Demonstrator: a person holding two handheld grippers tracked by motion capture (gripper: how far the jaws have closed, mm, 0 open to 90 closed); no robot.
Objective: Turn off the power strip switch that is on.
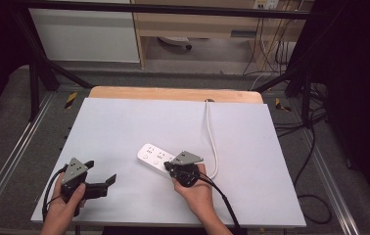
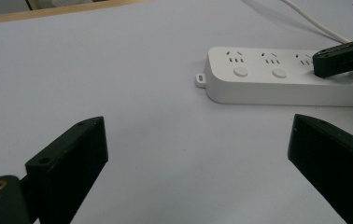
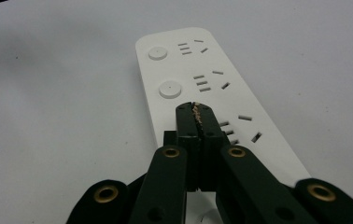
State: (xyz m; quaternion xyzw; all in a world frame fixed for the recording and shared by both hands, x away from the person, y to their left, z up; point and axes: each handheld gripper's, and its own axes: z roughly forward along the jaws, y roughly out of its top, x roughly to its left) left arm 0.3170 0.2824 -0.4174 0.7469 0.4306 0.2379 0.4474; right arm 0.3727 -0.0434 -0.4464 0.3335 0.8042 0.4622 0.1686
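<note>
Pressing power strip (image 3: pixel 202 88): closed right gripper (image 3: pixel 196 108)

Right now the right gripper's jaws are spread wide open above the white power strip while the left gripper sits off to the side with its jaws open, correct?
Not quite. The right gripper has its jaws shut, pressed together with their tips over the white power strip, near its third button; the right gripper view shows this. The rest holds: the left gripper sits off to the side with its jaws open.
</note>
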